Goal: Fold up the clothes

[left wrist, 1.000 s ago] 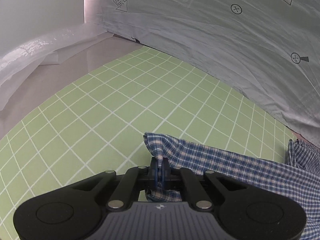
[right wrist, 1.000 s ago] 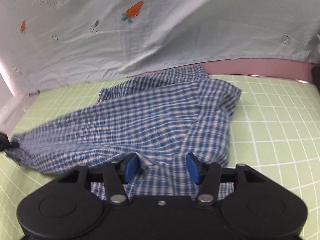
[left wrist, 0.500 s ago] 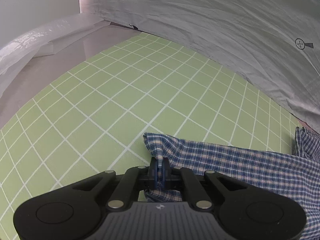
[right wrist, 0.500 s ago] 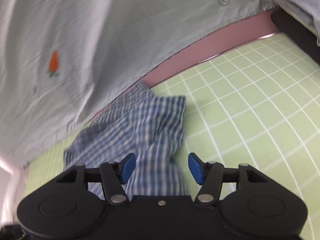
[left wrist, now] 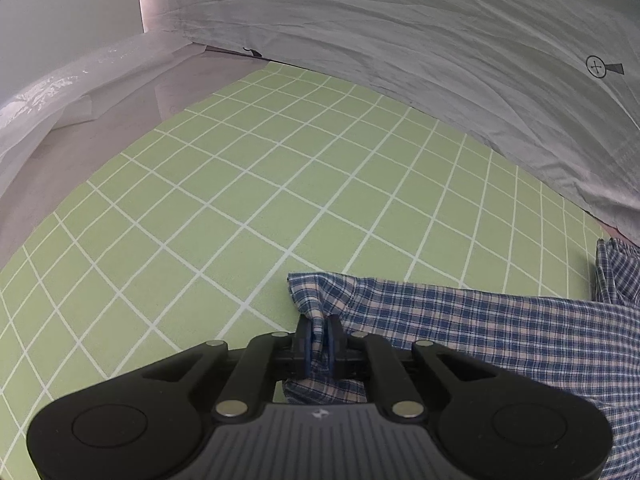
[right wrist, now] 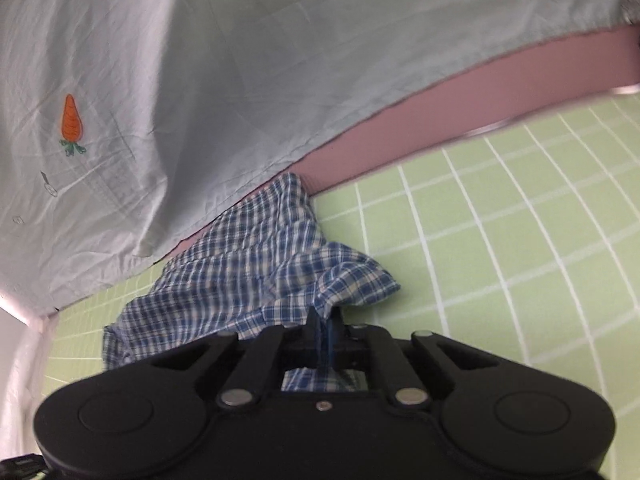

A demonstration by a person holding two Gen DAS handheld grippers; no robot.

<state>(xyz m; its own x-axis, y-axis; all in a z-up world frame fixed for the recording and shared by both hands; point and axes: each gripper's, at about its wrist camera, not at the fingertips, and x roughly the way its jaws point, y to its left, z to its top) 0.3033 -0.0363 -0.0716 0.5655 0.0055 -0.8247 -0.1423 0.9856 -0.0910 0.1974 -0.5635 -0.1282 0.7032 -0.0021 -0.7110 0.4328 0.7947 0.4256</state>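
A blue and white checked garment [left wrist: 480, 320] lies stretched over the green grid mat [left wrist: 240, 184], running off to the right in the left wrist view. My left gripper [left wrist: 318, 332] pinches its left corner; the jaws are just starting to open, with cloth still pressed between the pads. In the right wrist view the same garment [right wrist: 248, 264] is bunched against the mat's far edge. My right gripper [right wrist: 324, 324] is closing tight on a fold at its right end, cloth pinched between the blue pads.
A crumpled grey sheet [left wrist: 400, 40] with printed marks hangs behind the mat. In the right wrist view the backdrop is a pale blue cloth with a carrot print [right wrist: 72, 120] above a pink ledge [right wrist: 480, 92]. Clear plastic film [left wrist: 48, 104] lies at the left. Green mat [right wrist: 520, 240] extends right.
My right gripper swung to the garment's right end and went from open to shut on a fold. My left gripper kept its pinch on the corner and hardly moved.
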